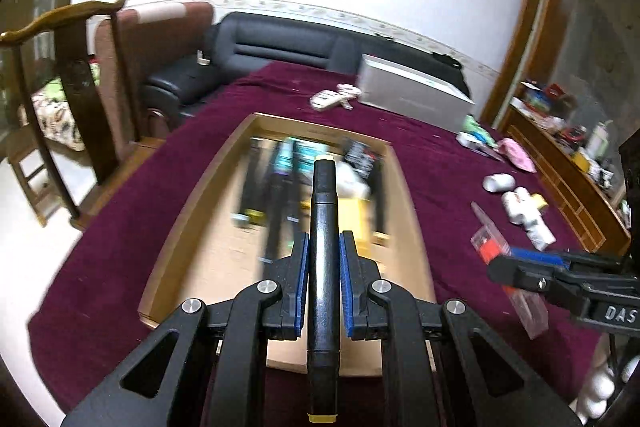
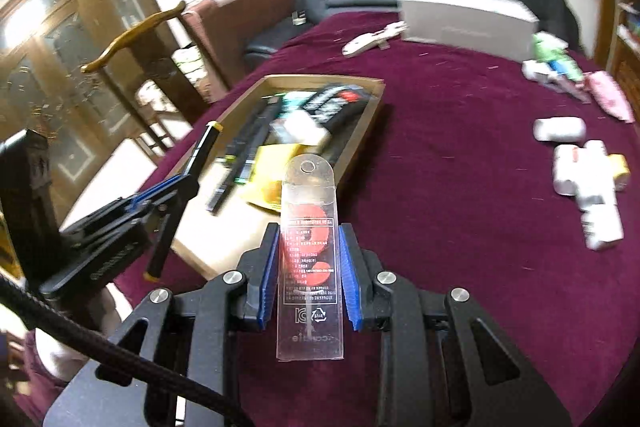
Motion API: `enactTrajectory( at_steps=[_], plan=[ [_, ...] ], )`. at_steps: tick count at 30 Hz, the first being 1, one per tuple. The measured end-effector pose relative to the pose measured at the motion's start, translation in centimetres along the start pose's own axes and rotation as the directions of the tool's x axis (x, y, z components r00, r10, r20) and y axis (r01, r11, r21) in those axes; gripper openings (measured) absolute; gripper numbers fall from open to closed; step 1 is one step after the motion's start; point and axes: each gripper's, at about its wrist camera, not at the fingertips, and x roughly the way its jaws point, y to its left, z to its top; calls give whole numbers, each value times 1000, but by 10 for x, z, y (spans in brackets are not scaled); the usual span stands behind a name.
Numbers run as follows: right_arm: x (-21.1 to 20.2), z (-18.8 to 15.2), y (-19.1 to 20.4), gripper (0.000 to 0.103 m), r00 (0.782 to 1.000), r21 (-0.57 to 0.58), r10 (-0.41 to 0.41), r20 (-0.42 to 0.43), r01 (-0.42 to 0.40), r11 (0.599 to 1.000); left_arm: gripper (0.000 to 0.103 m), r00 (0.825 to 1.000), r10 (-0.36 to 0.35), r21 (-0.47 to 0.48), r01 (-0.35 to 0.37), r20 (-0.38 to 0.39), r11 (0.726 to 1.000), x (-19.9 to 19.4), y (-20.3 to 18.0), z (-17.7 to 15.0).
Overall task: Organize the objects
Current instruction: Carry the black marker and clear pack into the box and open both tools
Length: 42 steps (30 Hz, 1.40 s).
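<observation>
My left gripper (image 1: 324, 243) is shut on a black marker (image 1: 324, 227) with yellow ends, held above the shallow cardboard tray (image 1: 188, 203). The tray holds several pens and packets, blurred. My right gripper (image 2: 309, 239) is shut on a clear plastic packet (image 2: 310, 247) with a red print, held above the maroon cloth, just right of the tray (image 2: 360, 131). The left gripper (image 2: 176, 187) with its marker (image 2: 200, 151) shows in the right wrist view at the tray's left edge. The right gripper (image 1: 520, 267) shows in the left wrist view.
The maroon cloth (image 2: 460, 167) covers the table. White tubes and bottles (image 2: 588, 179) lie at right. A grey box (image 2: 468, 23) and a white remote (image 2: 372, 41) lie at the back. A wooden chair (image 1: 60, 99) stands left, a dark sofa (image 1: 280, 43) behind.
</observation>
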Motion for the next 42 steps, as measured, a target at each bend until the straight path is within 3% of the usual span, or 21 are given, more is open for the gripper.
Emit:
enactTrajectory(
  at_steps=[5,10,24,35,37,39,42],
  plan=[
    [48,13,25,26,991,38,112,-79,-110,993,12,998,60,13,-60,-29,998,17,30,10],
    [91,18,36,26,976,98,161,-150,-147,984,12,995,64,-8,-65,-78,998,42,48,14],
    [130,12,46,26,971,75,105,-214,-91,993,12,985,76,-22,-81,-154,997,71,62,7],
    [125,8,53,31,983,20,48,-177,-45,999,14,990,84,-30,-87,-109,996,57,57,12],
    [117,9,54,31,987,5,42,-152,-42,999,19,991,97,-21,-99,-88,995,46,52,16],
    [105,10,56,35,992,-11,37,-118,-39,999,36,991,122,-9,-122,-57,992,33,45,19],
    [88,10,59,47,998,-38,20,-64,-23,999,45,985,171,17,-171,8,985,10,30,22]
  ],
)
